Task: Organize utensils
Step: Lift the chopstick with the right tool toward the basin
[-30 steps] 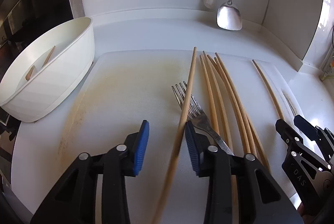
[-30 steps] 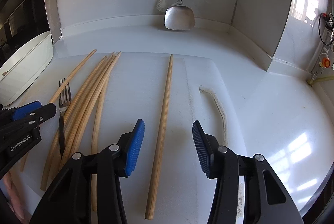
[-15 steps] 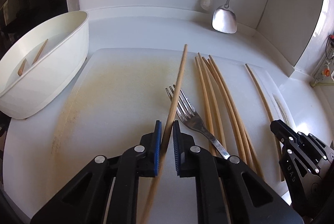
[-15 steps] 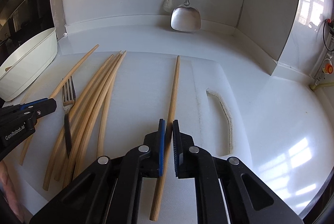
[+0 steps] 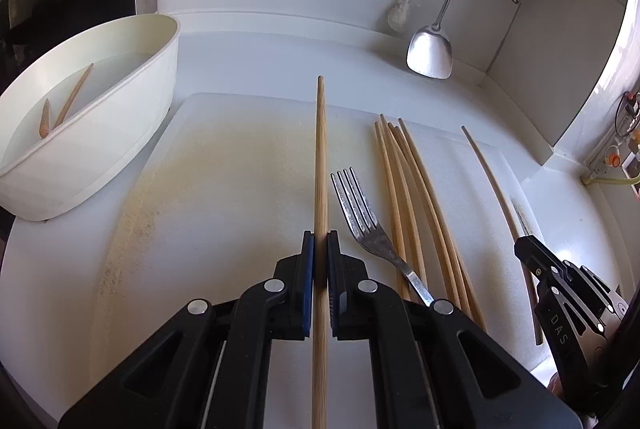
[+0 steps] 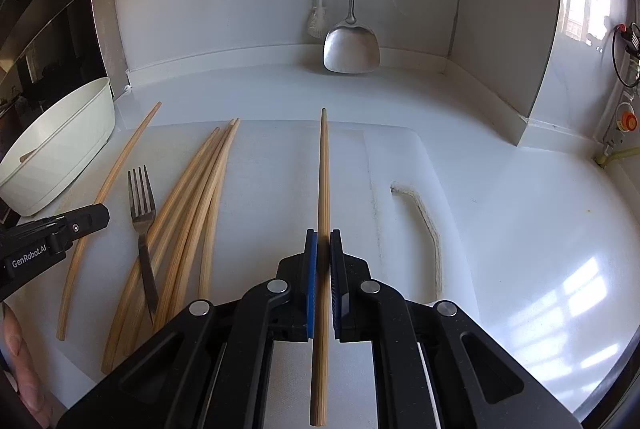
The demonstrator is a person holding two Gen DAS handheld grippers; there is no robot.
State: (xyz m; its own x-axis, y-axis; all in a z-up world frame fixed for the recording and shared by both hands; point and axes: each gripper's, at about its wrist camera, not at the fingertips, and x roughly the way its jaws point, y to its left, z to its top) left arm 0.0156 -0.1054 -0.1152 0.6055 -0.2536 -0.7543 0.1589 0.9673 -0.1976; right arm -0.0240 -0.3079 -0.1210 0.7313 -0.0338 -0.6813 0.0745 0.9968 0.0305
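White tiled walls close a kitchen corner, and on the white counter lies a pale plastic cutting board [image 5: 224,189] with yellow stains. Both tools are busy at this moment. Between the narrow blue pads of the left gripper [image 5: 321,241] sits one long wooden chopstick [image 5: 321,149], pointing forward along the fingers. The right gripper [image 6: 323,241] clamps a second long wooden chopstick [image 6: 323,169] in the same way.

On the board between them lie a loose bundle of wooden chopsticks [image 5: 404,181] and a silver metal fork [image 5: 356,201], whose handle rests across that bundle. At the far left stands the oval white plastic bin [image 5: 100,133], which already contains two chopstick ends [image 5: 64,105].

I judge the step is to carry each stick to the bin. It is hard to say if the sticks are clear of the board. A good way is to lift straight up first, keep the tip level so it does not swing into the fork, then let the tip down inside the rim before releasing.
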